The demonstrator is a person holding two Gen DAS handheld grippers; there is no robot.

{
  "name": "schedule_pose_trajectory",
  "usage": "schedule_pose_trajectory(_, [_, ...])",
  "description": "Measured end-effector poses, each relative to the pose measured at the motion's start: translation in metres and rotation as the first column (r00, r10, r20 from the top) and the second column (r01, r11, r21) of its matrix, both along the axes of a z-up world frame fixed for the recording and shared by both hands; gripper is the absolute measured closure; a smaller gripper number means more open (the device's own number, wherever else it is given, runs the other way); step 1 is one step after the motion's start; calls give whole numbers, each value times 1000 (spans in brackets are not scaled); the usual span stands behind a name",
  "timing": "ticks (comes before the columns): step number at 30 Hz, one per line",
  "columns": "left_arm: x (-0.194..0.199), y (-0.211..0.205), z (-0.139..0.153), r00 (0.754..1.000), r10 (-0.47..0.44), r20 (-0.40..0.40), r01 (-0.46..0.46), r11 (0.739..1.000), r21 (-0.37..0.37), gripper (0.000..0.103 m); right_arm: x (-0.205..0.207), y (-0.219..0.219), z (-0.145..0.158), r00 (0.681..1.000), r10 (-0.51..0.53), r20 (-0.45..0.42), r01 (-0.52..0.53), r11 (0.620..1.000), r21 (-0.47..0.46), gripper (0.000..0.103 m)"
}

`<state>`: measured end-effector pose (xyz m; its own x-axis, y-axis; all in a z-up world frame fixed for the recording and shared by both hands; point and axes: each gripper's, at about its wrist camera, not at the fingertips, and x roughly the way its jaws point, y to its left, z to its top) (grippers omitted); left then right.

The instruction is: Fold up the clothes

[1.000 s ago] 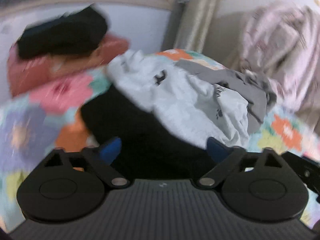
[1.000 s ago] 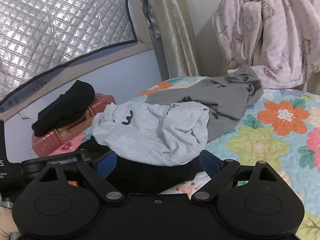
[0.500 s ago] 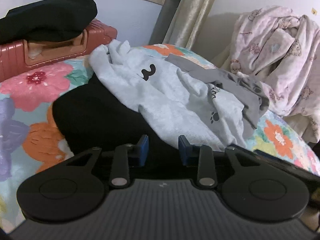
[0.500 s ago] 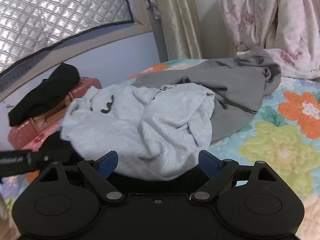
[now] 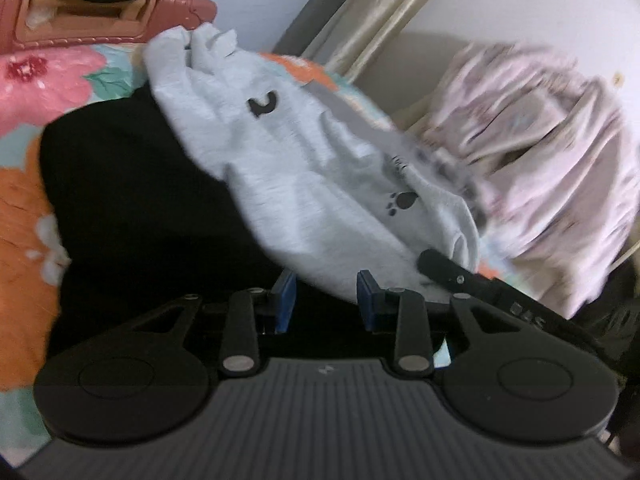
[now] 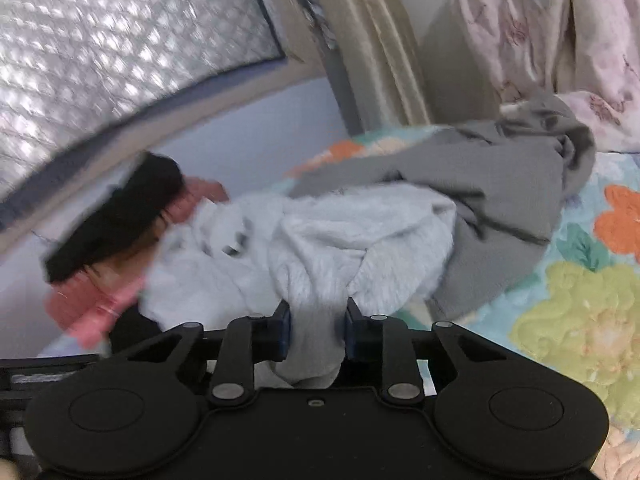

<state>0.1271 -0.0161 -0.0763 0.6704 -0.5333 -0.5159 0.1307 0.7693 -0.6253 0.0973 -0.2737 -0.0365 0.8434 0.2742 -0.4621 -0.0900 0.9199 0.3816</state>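
Observation:
A light grey sweatshirt (image 5: 304,184) with paw prints lies crumpled on the bed, over a black garment (image 5: 140,216) and next to a darker grey garment (image 6: 500,200). My right gripper (image 6: 316,330) is shut on a bunched fold of the light grey sweatshirt (image 6: 320,248). My left gripper (image 5: 326,300) is narrowed at the sweatshirt's near edge, above the black garment; a gap shows between its blue pads (image 5: 286,300), and whether they pinch cloth is unclear. The right gripper's black body (image 5: 480,284) shows beside it.
A floral quilt (image 6: 592,280) covers the bed. A pink suitcase (image 5: 100,20) with black clothing on top stands at the far left. A pink patterned blanket (image 5: 560,160) is heaped at the right. Curtain (image 6: 372,40) and foil-covered window (image 6: 120,40) are behind.
My right gripper has closed from open onto the light grey sweatshirt. My left gripper closed in earlier and has moved right, toward the sweatshirt's edge. Both views are now motion-blurred.

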Motion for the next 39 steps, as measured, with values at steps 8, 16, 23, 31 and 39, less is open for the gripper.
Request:
schedule_pose_trajectory(8, [0,14,-3,993,41,-107,-55,990,-127,60,-30,4,16,977,186,107,-213,895,392,94])
schedule_pose_trajectory(16, [-10,15,6,997,53,-50,-60,988,-143,59,-26,-3,28,995,96,14,-97,972,213,87])
schedule_pose_trajectory(23, [-4,10,2,995,87,-43,-88,996,-10,59,-1,-10,26,997,55,-56,-52,997,64,43])
schedule_pose_trajectory(31, [1,10,-4,994,108,-19,-107,993,53,59,24,30,4,993,112,-29,-116,963,-243,84])
schedule_pose_trajectory(39, [-6,6,6,995,92,34,-93,995,27,59,-2,42,59,974,83,210,24,886,-463,88])
